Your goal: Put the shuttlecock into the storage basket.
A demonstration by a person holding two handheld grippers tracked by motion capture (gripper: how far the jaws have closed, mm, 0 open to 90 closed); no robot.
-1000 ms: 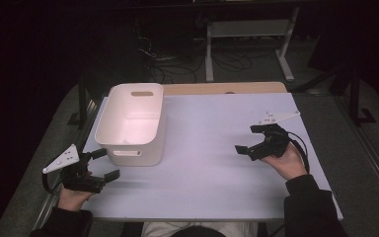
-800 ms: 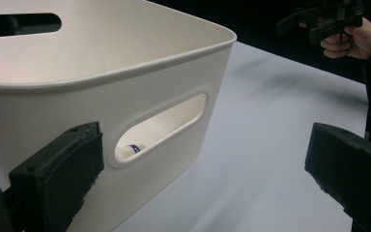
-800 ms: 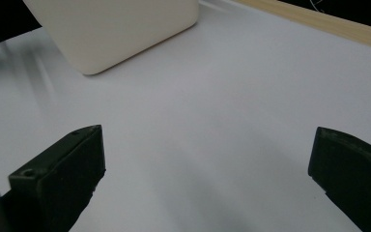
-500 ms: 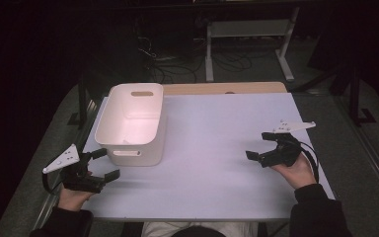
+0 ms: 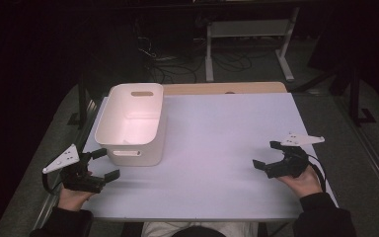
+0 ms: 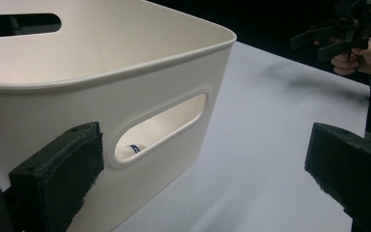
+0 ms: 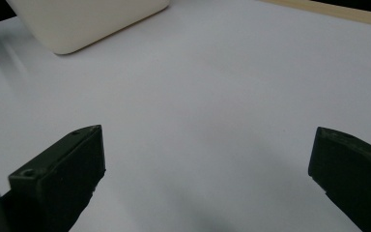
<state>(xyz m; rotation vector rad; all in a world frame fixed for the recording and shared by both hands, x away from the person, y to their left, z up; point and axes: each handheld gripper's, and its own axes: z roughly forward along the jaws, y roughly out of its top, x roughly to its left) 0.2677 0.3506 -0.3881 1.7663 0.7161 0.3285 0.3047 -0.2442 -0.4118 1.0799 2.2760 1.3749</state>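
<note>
Now: both grippers spread, empty; bin (image 6: 125, 82) contents mostly hidden behind wall

No readable text, labels or numbers — small blue mark inside bin (image 6: 125, 87) too blurred to read.

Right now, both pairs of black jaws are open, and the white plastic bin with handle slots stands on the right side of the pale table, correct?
Not quite. The white plastic bin stands on the left side of the pale table, near the left gripper, as the high view shows. Both pairs of jaws are indeed open, the right gripper included.
</note>
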